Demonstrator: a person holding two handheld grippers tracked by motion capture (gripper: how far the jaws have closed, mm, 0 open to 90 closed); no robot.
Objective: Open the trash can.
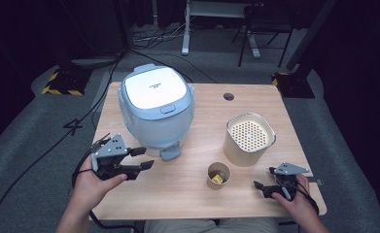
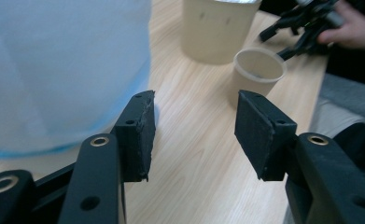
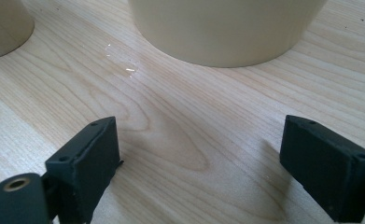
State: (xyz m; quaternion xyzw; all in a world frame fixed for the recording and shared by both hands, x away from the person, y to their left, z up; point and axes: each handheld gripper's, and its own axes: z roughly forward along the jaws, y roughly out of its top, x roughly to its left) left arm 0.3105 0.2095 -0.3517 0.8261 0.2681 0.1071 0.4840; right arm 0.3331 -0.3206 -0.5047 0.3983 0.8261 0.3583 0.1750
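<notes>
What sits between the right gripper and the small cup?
Nothing: bare wood of the table lies between the right gripper and the cup, seen in the high view.

Left of the jaws in the left gripper view, the pale blue cooker [image 2: 63, 70] is a blur cut off by the top and left edges, and ahead of the jaws the beige container [image 2: 217, 30] loses its top at the upper edge. Ahead of the jaws in the right gripper view that container [image 3: 227, 28] shows just its base, and the paper cup [image 3: 3, 23] to their left is cropped at the corner. The yellow thing [image 1: 217, 178] in the cup is too small to tell.
</notes>
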